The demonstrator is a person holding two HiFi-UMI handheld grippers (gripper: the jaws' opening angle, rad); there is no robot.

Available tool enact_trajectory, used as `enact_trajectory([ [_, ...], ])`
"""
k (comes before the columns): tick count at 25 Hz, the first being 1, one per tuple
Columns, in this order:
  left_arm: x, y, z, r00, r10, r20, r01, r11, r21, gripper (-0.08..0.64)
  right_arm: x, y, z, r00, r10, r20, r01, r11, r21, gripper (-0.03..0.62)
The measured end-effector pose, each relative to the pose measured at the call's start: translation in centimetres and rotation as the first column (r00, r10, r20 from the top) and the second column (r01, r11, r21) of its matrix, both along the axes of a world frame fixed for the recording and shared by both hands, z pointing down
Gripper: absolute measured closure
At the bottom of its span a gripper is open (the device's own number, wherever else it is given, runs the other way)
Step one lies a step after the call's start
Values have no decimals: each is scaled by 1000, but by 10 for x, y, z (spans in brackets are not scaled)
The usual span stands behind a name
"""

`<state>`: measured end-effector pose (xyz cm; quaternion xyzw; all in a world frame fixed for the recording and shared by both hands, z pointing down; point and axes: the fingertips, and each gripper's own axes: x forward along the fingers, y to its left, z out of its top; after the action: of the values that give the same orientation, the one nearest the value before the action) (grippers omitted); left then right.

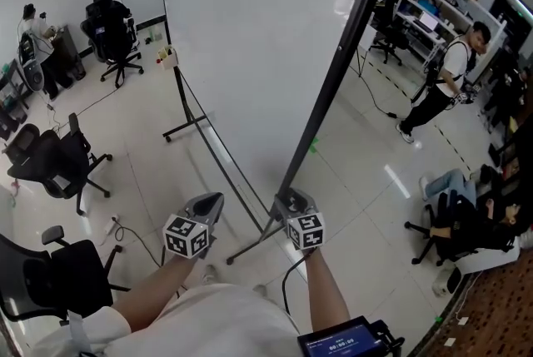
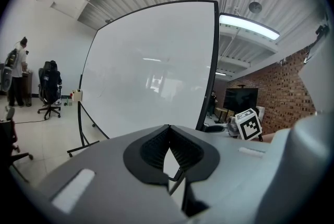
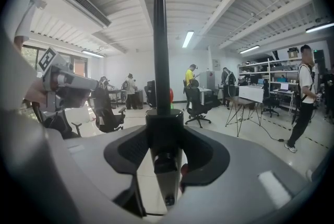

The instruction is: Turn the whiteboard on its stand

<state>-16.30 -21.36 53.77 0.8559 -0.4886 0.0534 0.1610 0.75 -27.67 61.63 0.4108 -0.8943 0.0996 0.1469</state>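
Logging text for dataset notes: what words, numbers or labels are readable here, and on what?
None readable.
The whiteboard: blank.
The small screen at the head view's bottom edge: digits, too blurred to read.
The marker cubes: square patterns only, no letters.

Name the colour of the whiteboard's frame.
Black frame round a white board; the head view shows it best.

Whiteboard (image 1: 250, 56): large, blank white face, dark frame, standing upright. It runs from near centre to far left. Dark metal stand (image 1: 187, 128), feet on the floor.
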Motion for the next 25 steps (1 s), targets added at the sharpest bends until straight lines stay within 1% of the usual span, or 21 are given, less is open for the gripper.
enact_trajectory([
  [6, 17, 2, 2, 1000, 17, 4, -17, 1000, 3, 541, 21, 12, 3, 1000, -6, -5, 6, 1000, -3, 393],
  [10, 29, 5, 3, 1000, 30, 1, -30, 1000, 5, 541, 35, 19, 3, 1000, 12, -3, -12, 1000, 1, 393],
  [25, 56, 20, 1, 999, 52, 17, -52, 999, 9, 541, 70, 37, -1, 1000, 27, -5, -27, 1000, 9, 393],
])
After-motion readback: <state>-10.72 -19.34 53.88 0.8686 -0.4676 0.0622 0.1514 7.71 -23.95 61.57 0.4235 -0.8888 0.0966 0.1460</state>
